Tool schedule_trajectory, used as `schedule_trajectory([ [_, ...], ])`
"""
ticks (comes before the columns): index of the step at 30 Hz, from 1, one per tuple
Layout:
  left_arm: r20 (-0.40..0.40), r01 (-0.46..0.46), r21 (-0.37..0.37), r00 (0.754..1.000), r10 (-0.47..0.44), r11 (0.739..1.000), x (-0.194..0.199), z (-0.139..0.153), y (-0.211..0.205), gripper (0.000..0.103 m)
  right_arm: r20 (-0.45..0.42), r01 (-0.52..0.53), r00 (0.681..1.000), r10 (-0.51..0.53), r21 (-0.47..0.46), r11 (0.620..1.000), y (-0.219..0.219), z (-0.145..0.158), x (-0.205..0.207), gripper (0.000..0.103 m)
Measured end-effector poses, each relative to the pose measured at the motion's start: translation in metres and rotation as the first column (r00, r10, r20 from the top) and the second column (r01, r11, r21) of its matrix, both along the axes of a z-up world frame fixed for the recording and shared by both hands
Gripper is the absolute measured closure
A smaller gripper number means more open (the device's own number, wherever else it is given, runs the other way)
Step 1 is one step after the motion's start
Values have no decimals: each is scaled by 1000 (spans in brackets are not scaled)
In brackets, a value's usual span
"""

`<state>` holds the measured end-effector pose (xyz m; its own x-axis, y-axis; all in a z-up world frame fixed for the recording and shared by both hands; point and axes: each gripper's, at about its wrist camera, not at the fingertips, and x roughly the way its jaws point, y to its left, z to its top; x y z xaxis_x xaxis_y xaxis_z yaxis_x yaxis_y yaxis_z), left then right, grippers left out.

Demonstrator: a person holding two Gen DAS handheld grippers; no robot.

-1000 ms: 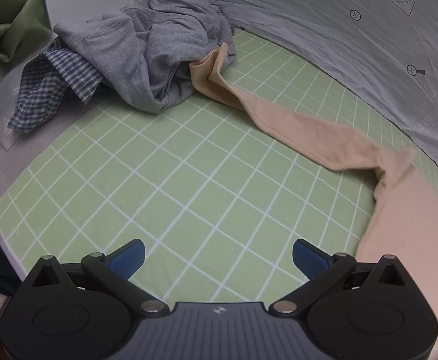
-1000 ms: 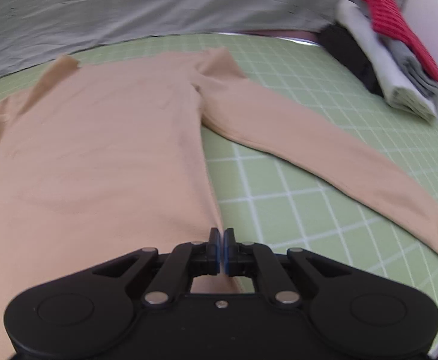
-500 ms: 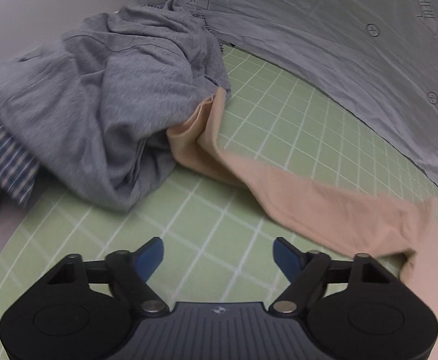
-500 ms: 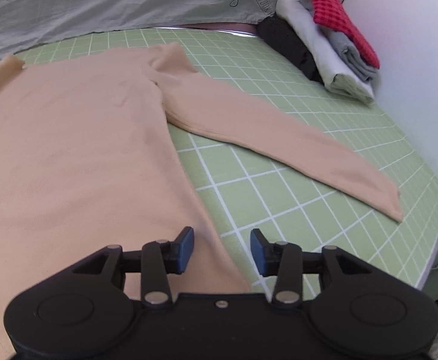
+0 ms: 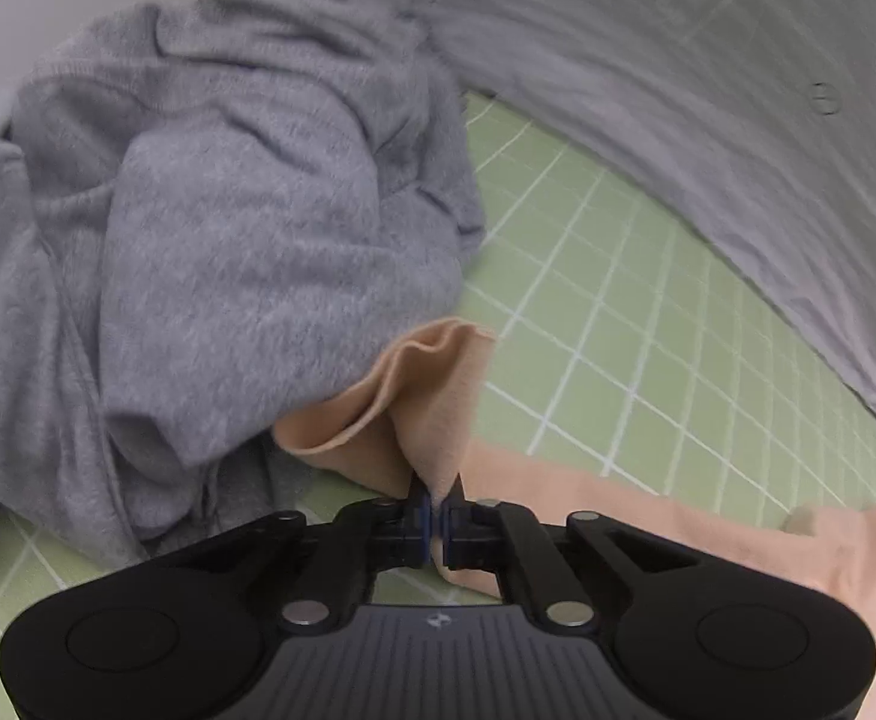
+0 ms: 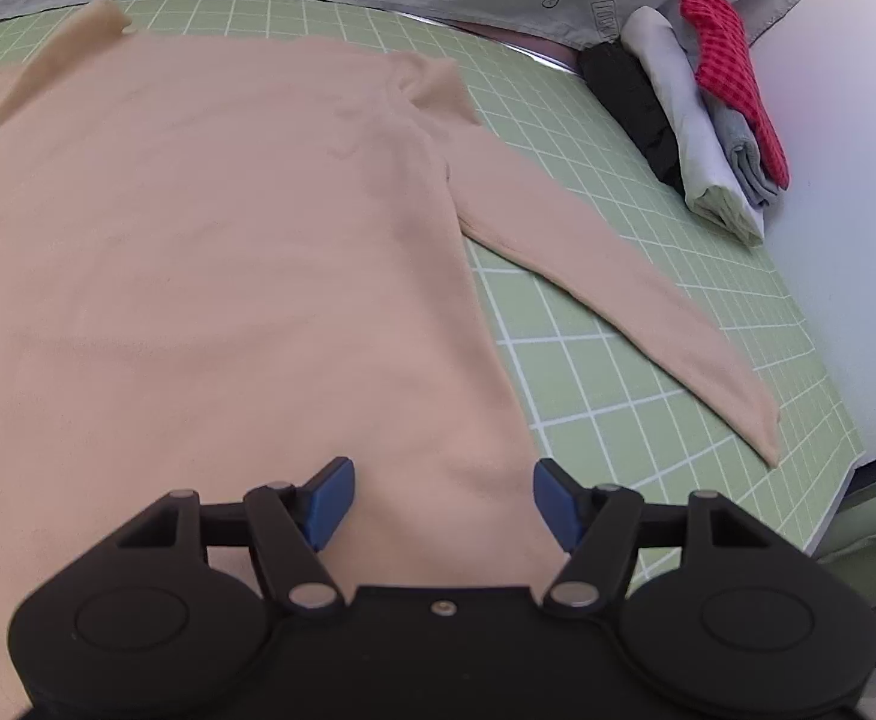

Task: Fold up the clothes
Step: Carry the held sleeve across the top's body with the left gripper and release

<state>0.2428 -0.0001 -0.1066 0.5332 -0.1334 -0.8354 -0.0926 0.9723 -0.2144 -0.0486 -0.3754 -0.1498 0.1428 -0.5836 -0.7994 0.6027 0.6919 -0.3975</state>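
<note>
A beige long-sleeved shirt [image 6: 210, 252] lies flat on the green grid mat [image 6: 636, 360], its right sleeve [image 6: 612, 294] stretched out to the right. My right gripper [image 6: 443, 504] is open over the shirt's lower right hem and holds nothing. In the left wrist view my left gripper [image 5: 436, 525] is shut on the cuff end of the shirt's other sleeve [image 5: 414, 396], which lies partly tucked under a crumpled grey garment [image 5: 228, 240]. The rest of that sleeve [image 5: 708, 528] runs off to the right on the mat [image 5: 606, 312].
A stack of folded clothes [image 6: 702, 114], black, white, grey and red, stands at the mat's far right edge. A grey printed sheet [image 5: 708, 90] borders the mat's far side. The mat's right edge [image 6: 840, 480] drops off near the sleeve tip.
My left gripper moved forward to the sleeve cuff by the grey pile and shut on it. My right gripper went from shut to wide open above the shirt hem.
</note>
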Motion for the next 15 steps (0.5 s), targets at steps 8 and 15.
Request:
schedule_trajectory([
  [8,-19,43,-21,999,-44,999,-100,4,14,100,16,-57,998,57,1,998,0,1,-4,38],
  [15,-76,64,-84,995,-71,994,-147,-10,23,75,75,-39,996,37,28,999,-5,2,-12,38],
])
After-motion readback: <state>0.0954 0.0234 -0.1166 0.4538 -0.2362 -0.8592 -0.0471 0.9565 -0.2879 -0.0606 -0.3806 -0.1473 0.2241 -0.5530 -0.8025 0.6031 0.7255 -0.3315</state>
